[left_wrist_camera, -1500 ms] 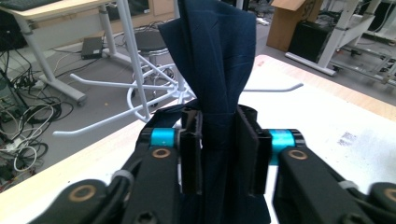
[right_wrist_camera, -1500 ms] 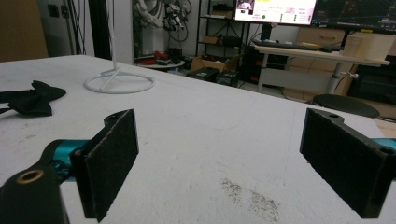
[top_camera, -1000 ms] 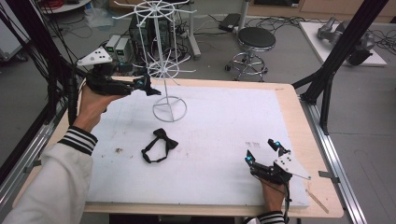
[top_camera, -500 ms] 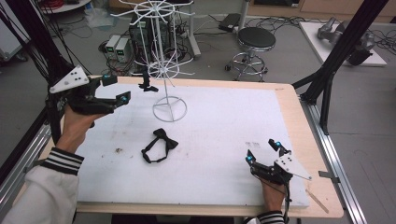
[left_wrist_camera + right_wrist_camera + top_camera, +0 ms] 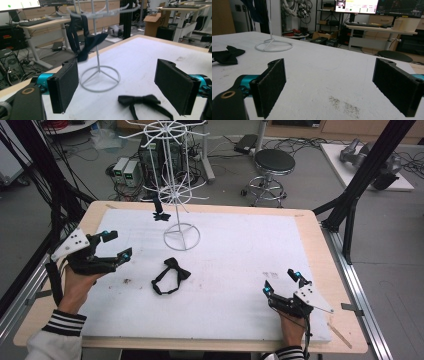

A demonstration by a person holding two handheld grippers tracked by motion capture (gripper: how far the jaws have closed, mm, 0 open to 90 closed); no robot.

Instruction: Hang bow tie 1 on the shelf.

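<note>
A black bow tie (image 5: pixel 170 276) (image 5: pixel 140 101) (image 5: pixel 227 55) lies flat on the white mat left of centre. A second dark bow tie (image 5: pixel 160 211) (image 5: pixel 85 41) hangs from a lower arm of the white wire rack (image 5: pixel 176 185) (image 5: pixel 98 60) (image 5: pixel 272 37) at the back of the table. My left gripper (image 5: pixel 116 245) (image 5: pixel 120 87) hovers low at the left, open and empty, its jaws pointing toward the lying bow tie. My right gripper (image 5: pixel 281 281) (image 5: pixel 332 87) rests near the front right of the mat, open, nothing between its pads.
The white mat (image 5: pixel 240 245) covers most of the wooden table (image 5: pixel 320 240). A black stool (image 5: pixel 270 167), computer boxes (image 5: pixel 126 170) and cables stand on the floor behind. Black frame struts (image 5: pixel 360 180) rise at both sides.
My left gripper has come away from the rack, moving down and toward the near left. The dark bow tie now hangs on the rack. The right gripper has stayed put.
</note>
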